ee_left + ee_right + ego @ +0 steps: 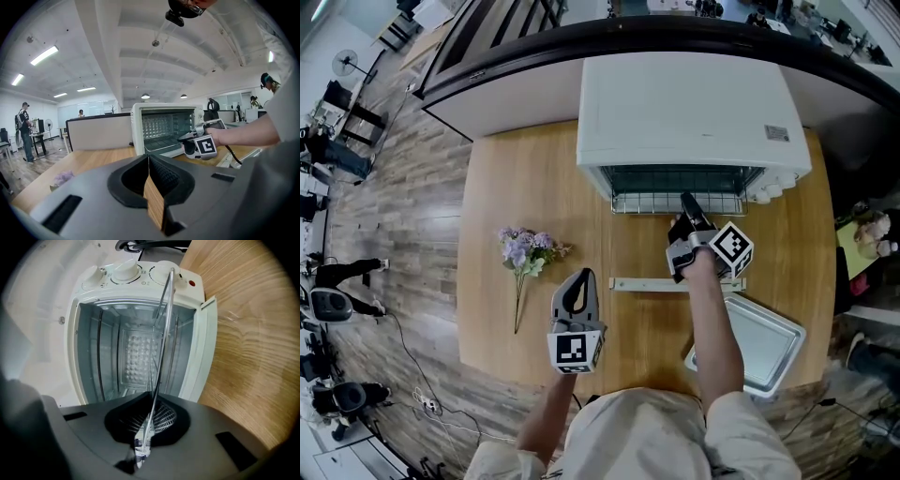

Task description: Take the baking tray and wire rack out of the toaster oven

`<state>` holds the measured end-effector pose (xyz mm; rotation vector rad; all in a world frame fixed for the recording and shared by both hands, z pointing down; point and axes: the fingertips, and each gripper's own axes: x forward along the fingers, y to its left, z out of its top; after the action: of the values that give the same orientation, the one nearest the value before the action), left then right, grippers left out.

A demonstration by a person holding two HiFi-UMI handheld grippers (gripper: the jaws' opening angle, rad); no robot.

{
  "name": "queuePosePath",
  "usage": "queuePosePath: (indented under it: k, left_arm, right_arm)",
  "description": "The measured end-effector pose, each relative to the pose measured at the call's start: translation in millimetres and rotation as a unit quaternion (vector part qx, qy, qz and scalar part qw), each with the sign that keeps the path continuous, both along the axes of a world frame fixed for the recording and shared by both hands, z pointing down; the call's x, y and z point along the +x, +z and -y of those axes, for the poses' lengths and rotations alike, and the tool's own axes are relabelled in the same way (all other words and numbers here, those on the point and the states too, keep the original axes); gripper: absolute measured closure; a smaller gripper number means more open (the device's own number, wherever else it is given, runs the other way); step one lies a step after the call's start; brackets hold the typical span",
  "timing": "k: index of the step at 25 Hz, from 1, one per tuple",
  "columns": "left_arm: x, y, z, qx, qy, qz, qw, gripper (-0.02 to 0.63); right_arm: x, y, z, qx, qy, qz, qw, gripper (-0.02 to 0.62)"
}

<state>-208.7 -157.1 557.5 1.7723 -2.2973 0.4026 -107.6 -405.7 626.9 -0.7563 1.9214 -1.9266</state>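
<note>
The baking tray is already out, so the step in hand is the second one, drawing out the rack. The right tongs (685,201) are clamped together on the front wire of the silver wire rack (647,202). The rack juts a little from the mouth of the white box-shaped toaster oven (684,112) straight ahead of them, with most of its length inside. The rectangular silver baking tray (764,342) lies behind and to the right of these tongs, near the corner of the light wooden table (534,178). The left tongs (579,279) hang well back on the left with jaws together and nothing between them. The next move probably calls for a level, straight pull toward the person, so that the rack slides along its side rails without tilting and jamming. The oven's let-down door lies under the right tongs, and its pale front bar (642,284) is an edge the rack must clear. Open tabletop lies between the two tongs for setting it down. A small bunch of purple flowers (525,251) lies beyond, left of the left tongs, well clear.
</note>
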Motion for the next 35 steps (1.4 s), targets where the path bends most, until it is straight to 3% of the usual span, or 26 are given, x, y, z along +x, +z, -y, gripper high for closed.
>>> queuePosePath:
  k: [16,35]
  left_arm:
    - [13,-14,-17,0.030,0.010,-0.007,0.9995,0.588]
    - [24,-22,-43,0.055,0.024,-0.020,0.9980,0.588]
  right_arm:
    - [24,-5,-36,-0.008,0.010,-0.011,1.000,0.574]
    - [50,-22,-79,0.023,0.017,-0.013,1.000,0.574]
